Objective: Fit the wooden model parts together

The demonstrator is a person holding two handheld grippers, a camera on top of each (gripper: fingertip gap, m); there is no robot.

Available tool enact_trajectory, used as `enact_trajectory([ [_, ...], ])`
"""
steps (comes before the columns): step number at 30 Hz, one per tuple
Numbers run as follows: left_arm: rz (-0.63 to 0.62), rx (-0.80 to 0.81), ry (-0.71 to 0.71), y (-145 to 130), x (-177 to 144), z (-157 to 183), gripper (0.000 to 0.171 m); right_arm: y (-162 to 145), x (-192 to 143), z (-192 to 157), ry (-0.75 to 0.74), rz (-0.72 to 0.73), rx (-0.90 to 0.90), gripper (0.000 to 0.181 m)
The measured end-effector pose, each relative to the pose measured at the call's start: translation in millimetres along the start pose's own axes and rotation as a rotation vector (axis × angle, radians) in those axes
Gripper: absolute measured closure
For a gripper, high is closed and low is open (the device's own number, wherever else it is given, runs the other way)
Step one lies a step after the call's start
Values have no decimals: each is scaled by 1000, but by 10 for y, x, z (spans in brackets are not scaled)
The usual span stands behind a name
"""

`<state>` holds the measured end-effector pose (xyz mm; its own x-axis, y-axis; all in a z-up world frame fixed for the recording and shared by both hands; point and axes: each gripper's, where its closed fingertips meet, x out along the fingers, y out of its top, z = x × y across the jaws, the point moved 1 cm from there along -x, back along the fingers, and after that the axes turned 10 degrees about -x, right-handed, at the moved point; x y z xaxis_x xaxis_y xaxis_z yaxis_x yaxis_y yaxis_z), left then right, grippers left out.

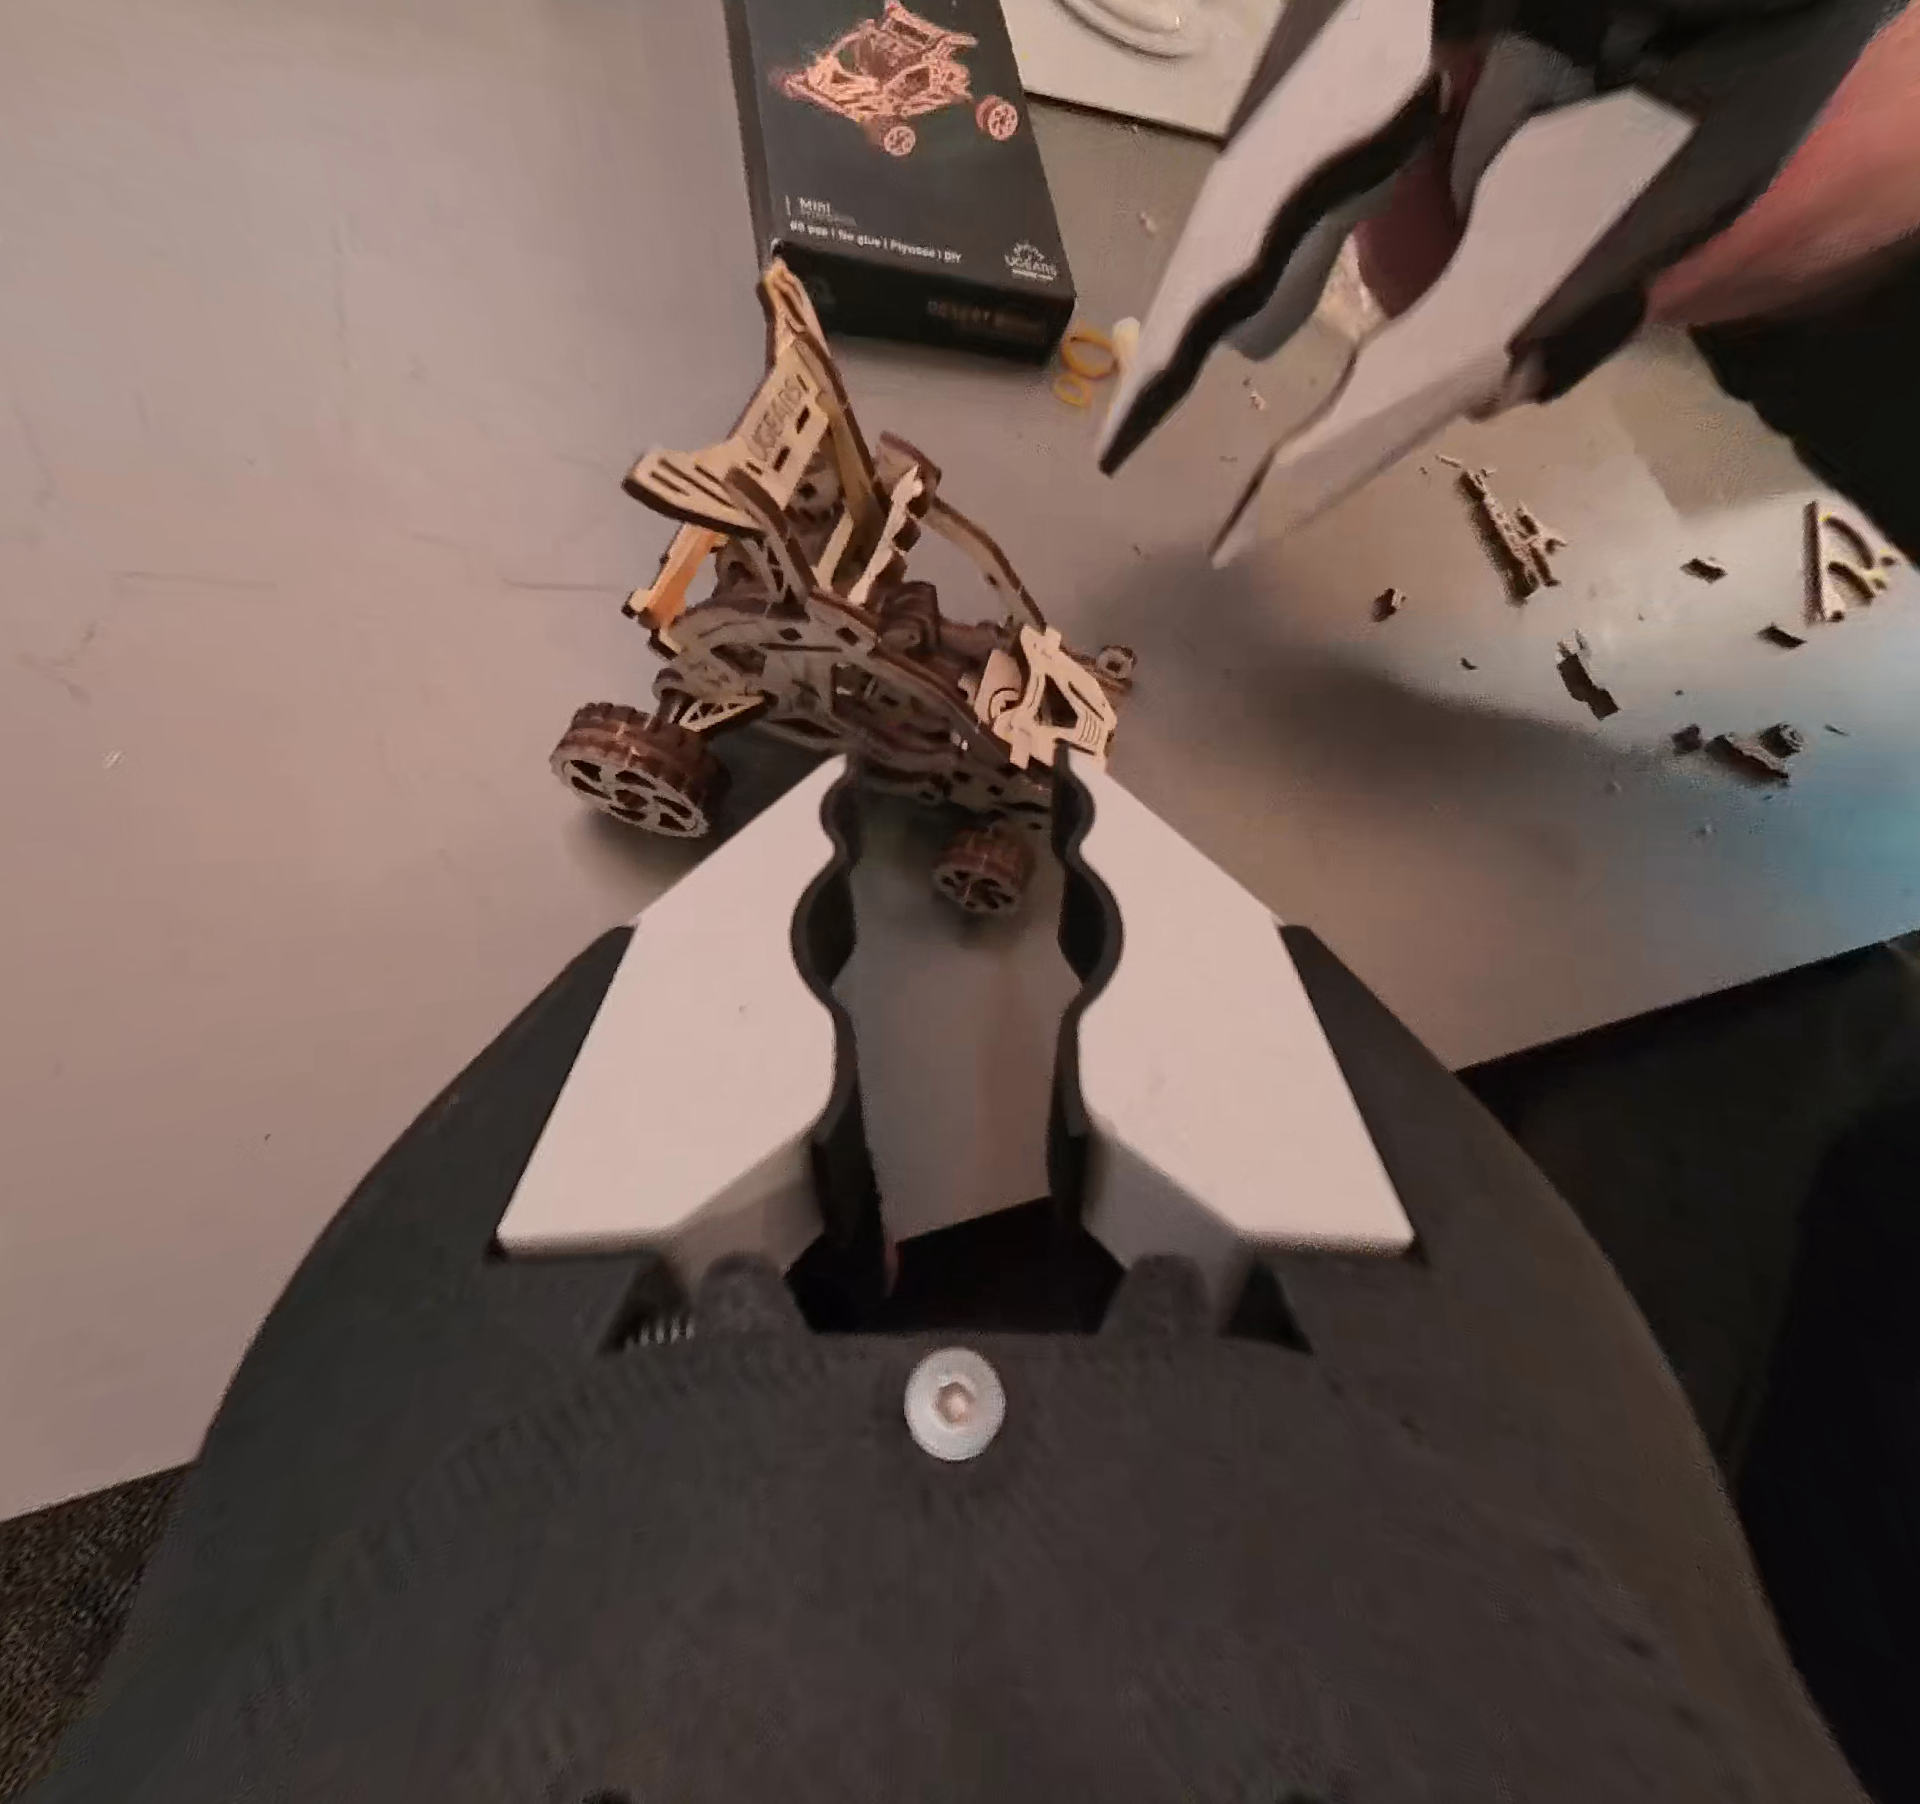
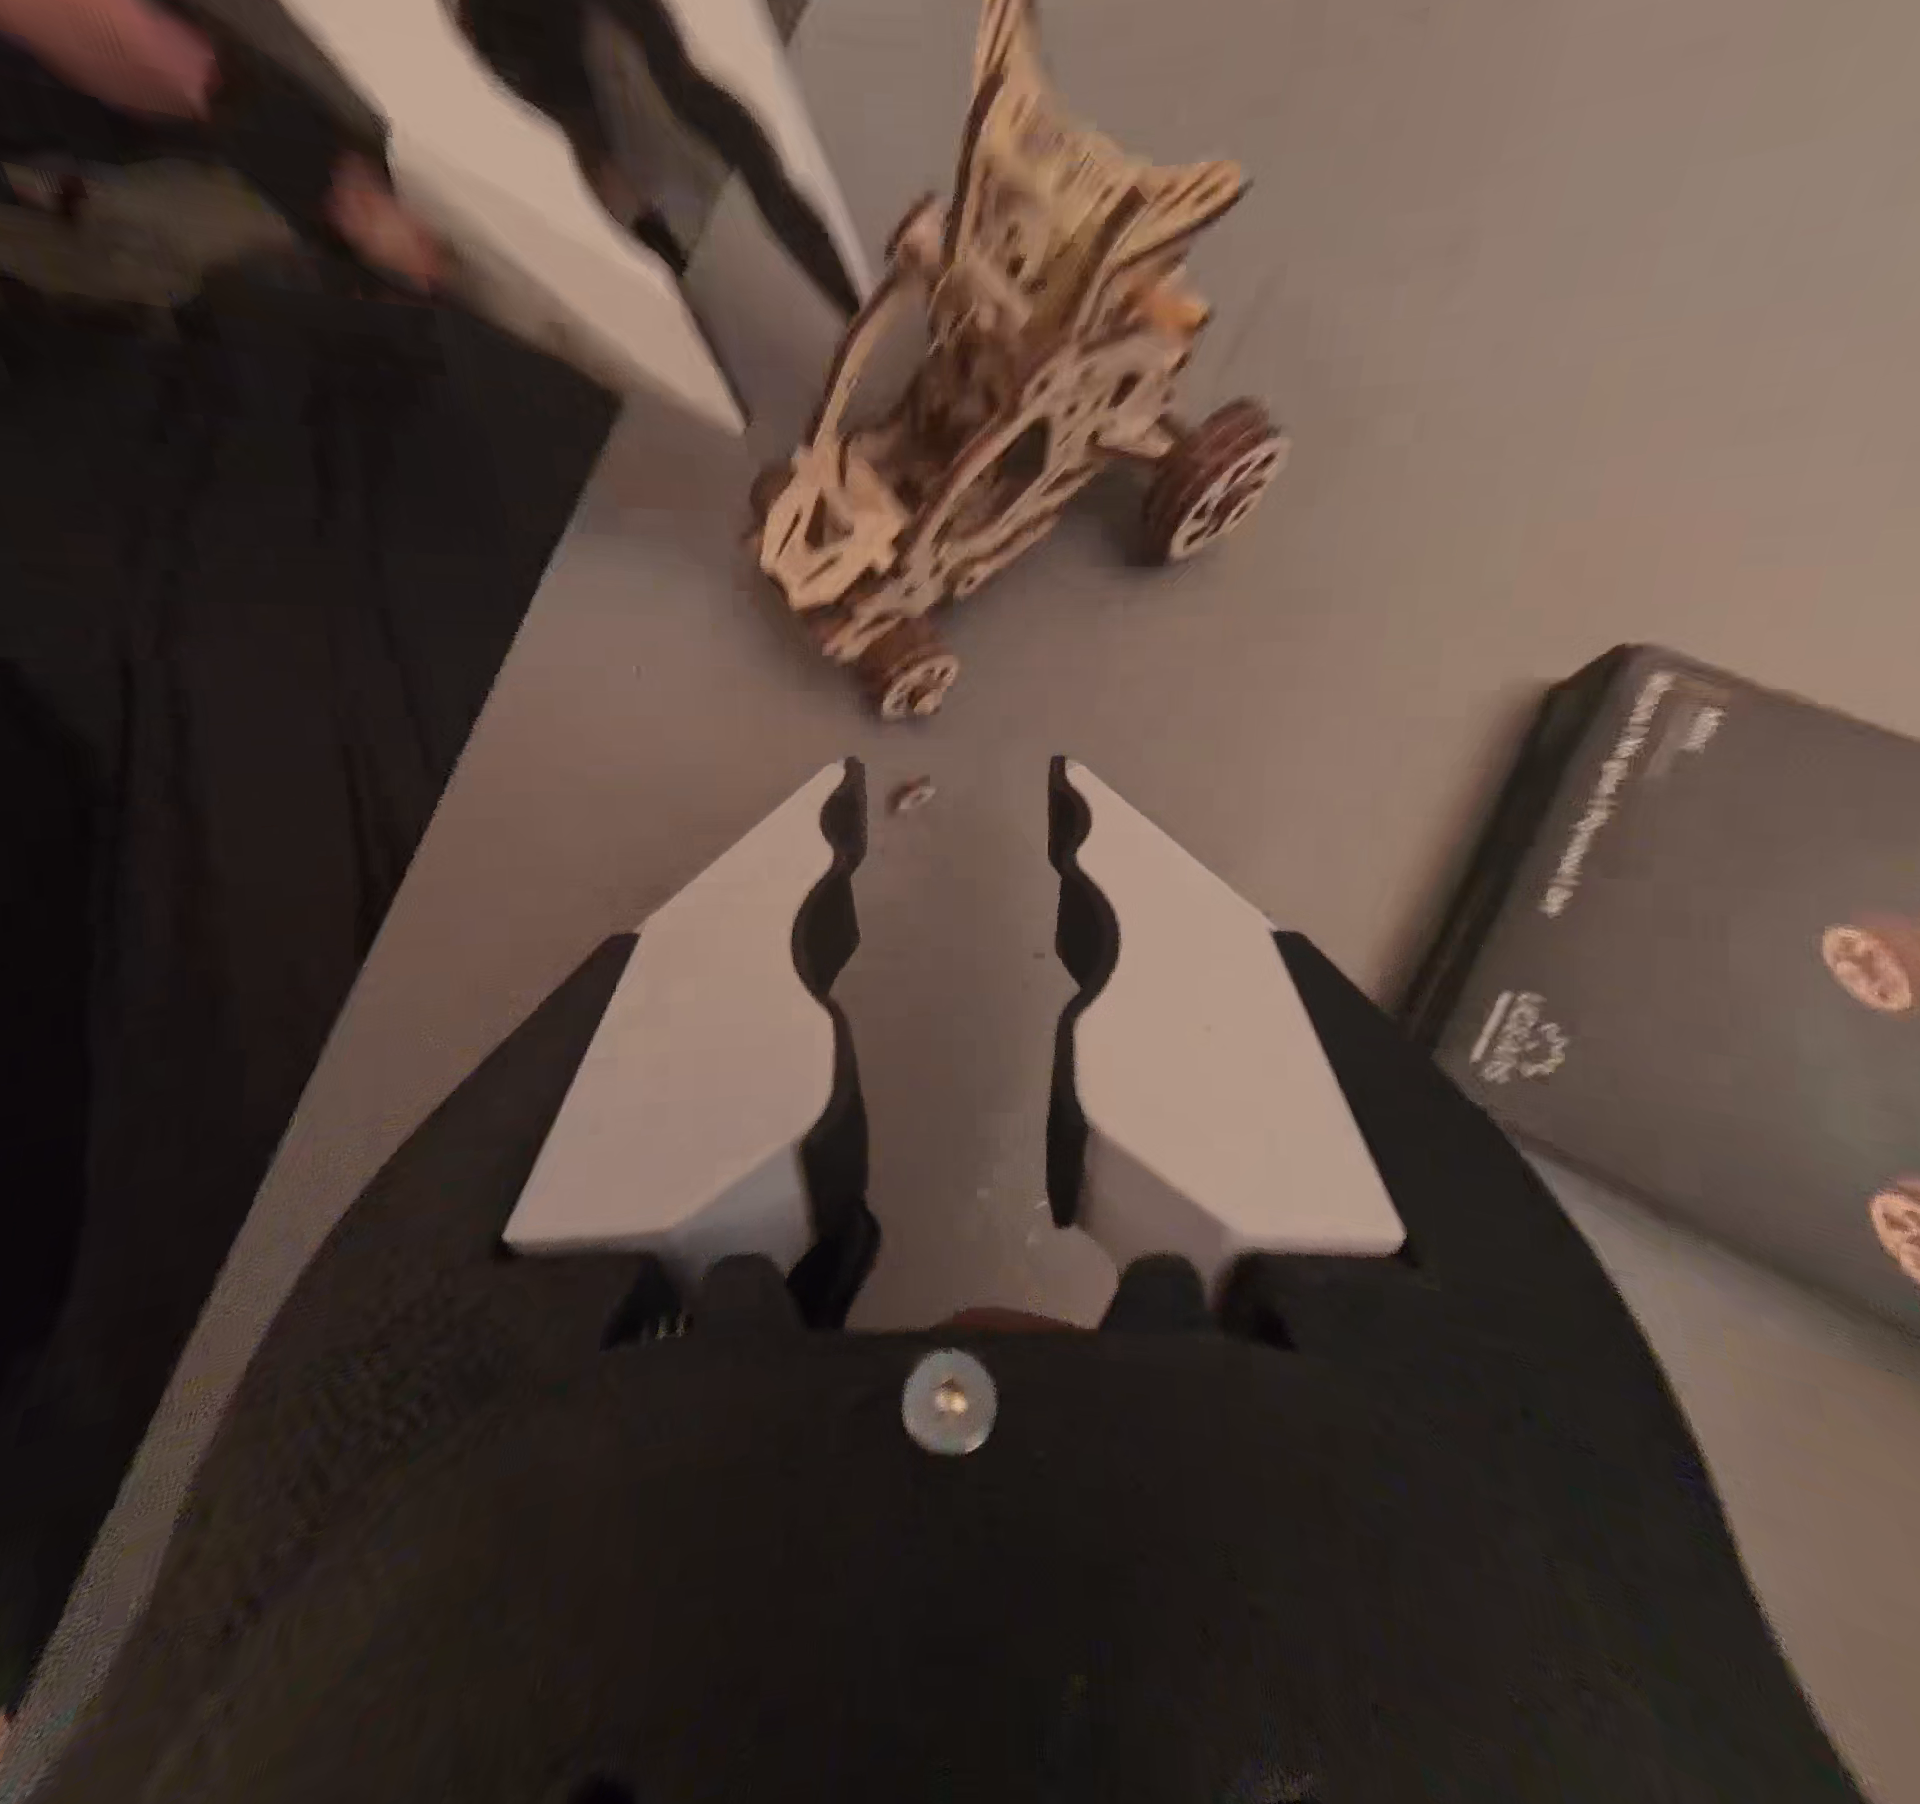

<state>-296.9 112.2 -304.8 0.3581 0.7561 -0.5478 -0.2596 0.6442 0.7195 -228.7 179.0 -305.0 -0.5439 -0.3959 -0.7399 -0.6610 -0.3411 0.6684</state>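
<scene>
A partly built wooden buggy (image 1: pixel 831 632) stands on its wheels on the grey table (image 1: pixel 312 404). My left gripper (image 1: pixel 956 778) is open, its fingertips right at the buggy's near side, with nothing clamped. My right gripper (image 1: pixel 1164 513) hangs open and empty above the table to the right of the buggy. In the right wrist view the buggy (image 2: pixel 997 383) is blurred and stands ahead of my right gripper (image 2: pixel 956 778). A small round wooden piece (image 2: pixel 912 795) lies on the table between the right fingertips. The left gripper (image 2: pixel 795 362) shows at the buggy's left side.
The black kit box (image 1: pixel 894 123) lies behind the buggy and also shows in the right wrist view (image 2: pixel 1714 944). Yellow rubber bands (image 1: pixel 1086 362) lie beside it. Wooden offcuts (image 1: pixel 1517 539) are scattered at the right. The table edge (image 2: pixel 499 715) runs close on the left. The tips of one gripper are about 9 cm away from the tips of the other. The right tips stand about 4 cm off the small round wooden piece (image 2: pixel 912 795).
</scene>
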Motion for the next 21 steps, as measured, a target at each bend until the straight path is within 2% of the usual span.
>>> enact_trajectory([
  [2, 10, 13, -2, 34, -8, 12, 137, -78, 46, -88, -19, -28, -46, 149],
  [4, 9, 90, 55, 74, -42, -5, 125, -188, 102, -89, -86, -94, -111, 151],
  [9, 4, 301, 170, 205, -168, -40, 103, -213, 253, -141, -95, -72, -176, 153],
  [12, -30, 312, 198, 183, -237, -169, 94, -235, 320, -120, -97, -87, -211, 159],
  [15, 1, 265, 168, 217, -290, -223, 94, -213, 358, -134, -77, -69, -218, 173],
  [19, -12, 319, 164, 237, -265, -305, 96, -203, 318, -161, -62, -56, -188, 174],
  [21, -59, 374, 168, 187, -215, -399, 99, -211, 263, -206, -44, -42, -156, 174],
])
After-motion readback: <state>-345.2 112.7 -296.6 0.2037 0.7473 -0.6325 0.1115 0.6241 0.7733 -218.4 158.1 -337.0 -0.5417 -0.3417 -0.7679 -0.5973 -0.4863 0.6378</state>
